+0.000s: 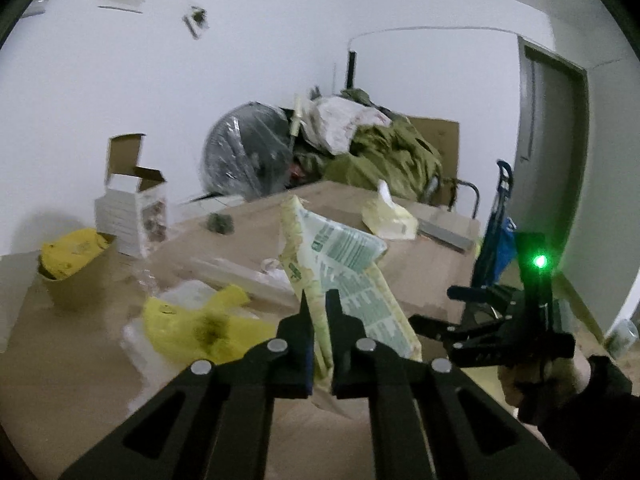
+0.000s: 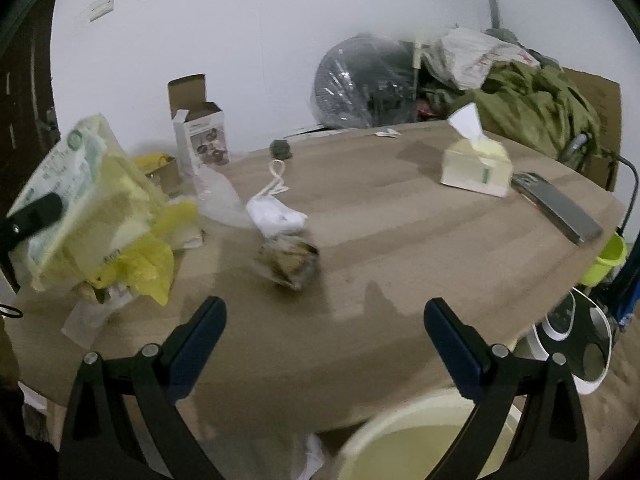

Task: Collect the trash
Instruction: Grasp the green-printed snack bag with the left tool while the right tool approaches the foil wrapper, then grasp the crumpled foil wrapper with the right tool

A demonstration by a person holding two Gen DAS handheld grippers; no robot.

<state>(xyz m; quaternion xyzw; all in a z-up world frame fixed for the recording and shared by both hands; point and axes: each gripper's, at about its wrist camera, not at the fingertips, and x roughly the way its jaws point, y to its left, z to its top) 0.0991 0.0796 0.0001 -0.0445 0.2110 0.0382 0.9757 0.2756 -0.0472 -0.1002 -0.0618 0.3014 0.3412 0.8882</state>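
Above the wooden table point(image 2: 400, 240), my left gripper point(image 1: 320, 300) is clenching an empty green-printed wrapper point(image 1: 344, 264), holding it clear of the surface. My right gripper point(image 2: 324, 320) is hanging with jaws spread wide, holding nothing. A crumpled wrapper point(image 2: 290, 260) is lying ahead of it; a pale bin point(image 2: 424, 440) is sitting below.

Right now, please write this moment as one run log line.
left gripper: shut on green-printed wrapper, lifted | right gripper: open, empty | table: crumpled wrapper

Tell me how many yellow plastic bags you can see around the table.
2: one crumpled yellow plastic bag on the table near the left gripper, another inside the tan bin beyond the table's left edge. More may be hidden.
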